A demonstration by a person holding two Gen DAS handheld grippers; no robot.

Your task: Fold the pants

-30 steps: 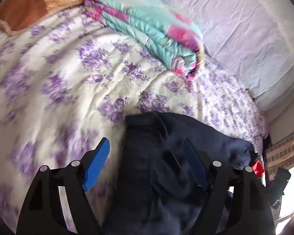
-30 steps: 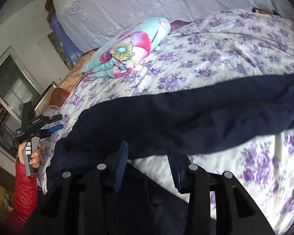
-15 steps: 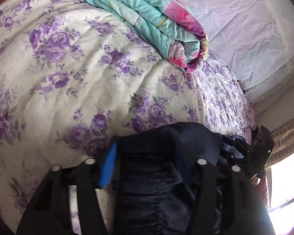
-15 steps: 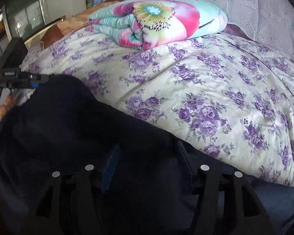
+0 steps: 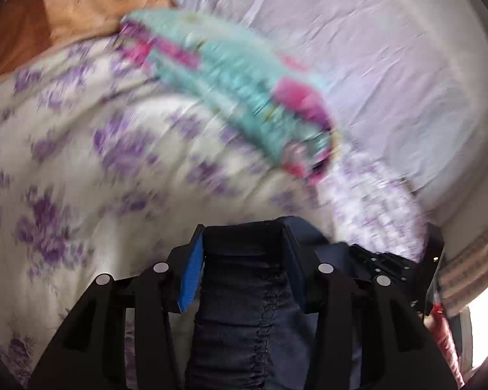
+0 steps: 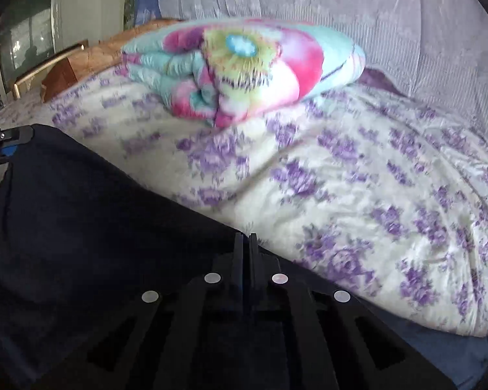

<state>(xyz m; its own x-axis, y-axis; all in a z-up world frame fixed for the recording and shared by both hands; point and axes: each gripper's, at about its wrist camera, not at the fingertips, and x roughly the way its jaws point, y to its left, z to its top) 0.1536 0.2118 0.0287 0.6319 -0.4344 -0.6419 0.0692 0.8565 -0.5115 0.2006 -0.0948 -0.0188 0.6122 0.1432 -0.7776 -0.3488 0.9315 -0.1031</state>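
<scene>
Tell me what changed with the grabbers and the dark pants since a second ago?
Both grippers closed: the left gripper pinched the gathered waistband of the dark navy pants, the right gripper shut at the pants' edge. The folded turquoise-and-pink quilt stayed put.

Both wrist views look close down along their jaws over the floral bedspread (image 5: 81, 162), sharing the folded quilt (image 6: 244, 71).

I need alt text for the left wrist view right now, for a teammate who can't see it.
The left gripper pinches a bunched fold of dark navy pants between its blue-padded fingers, its jaws having just been closing on the cloth. Beyond lies a bed with a purple-flowered cover, blurred by motion, with a folded teal and pink quilt on it.
</scene>
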